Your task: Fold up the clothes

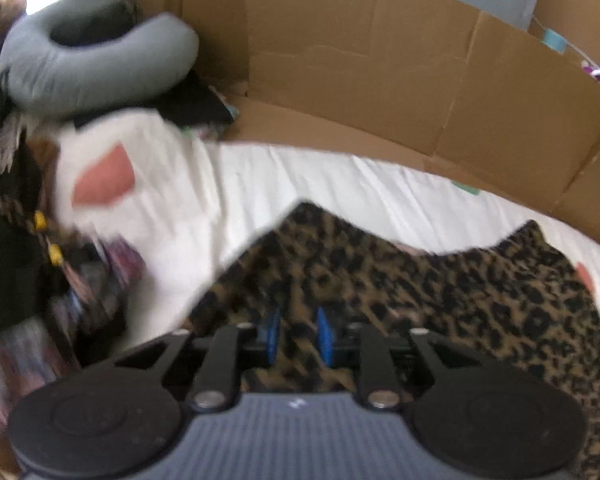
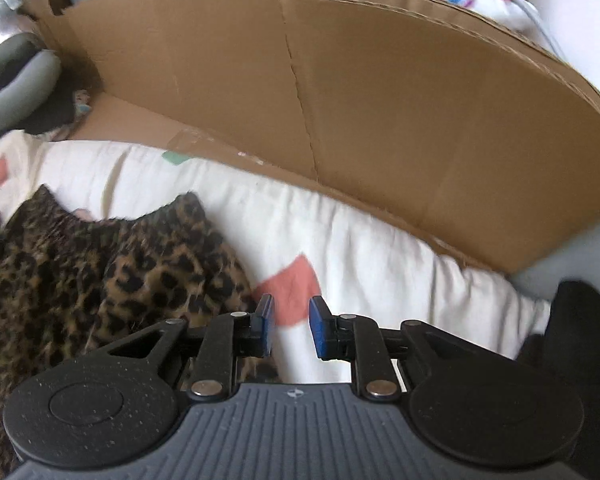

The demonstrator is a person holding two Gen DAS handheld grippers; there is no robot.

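Lying across the lower half of the left wrist frame, the leopard-print garment (image 1: 440,280) spreads on a white bedcover (image 1: 340,184). The left gripper (image 1: 298,334) hovers over it, blue fingers (image 1: 325,334) narrowly parted, cloth behind the gap. In the right wrist frame the garment (image 2: 100,272) fills the lower left; the right gripper (image 2: 291,326), narrowly parted and empty, sits just right of its edge.

Both wrist views look steeply down, close over bed; share leopard-print garment (image 1: 440,292) (image 2: 100,272) and cardboard wall (image 1: 380,80) (image 2: 380,100).
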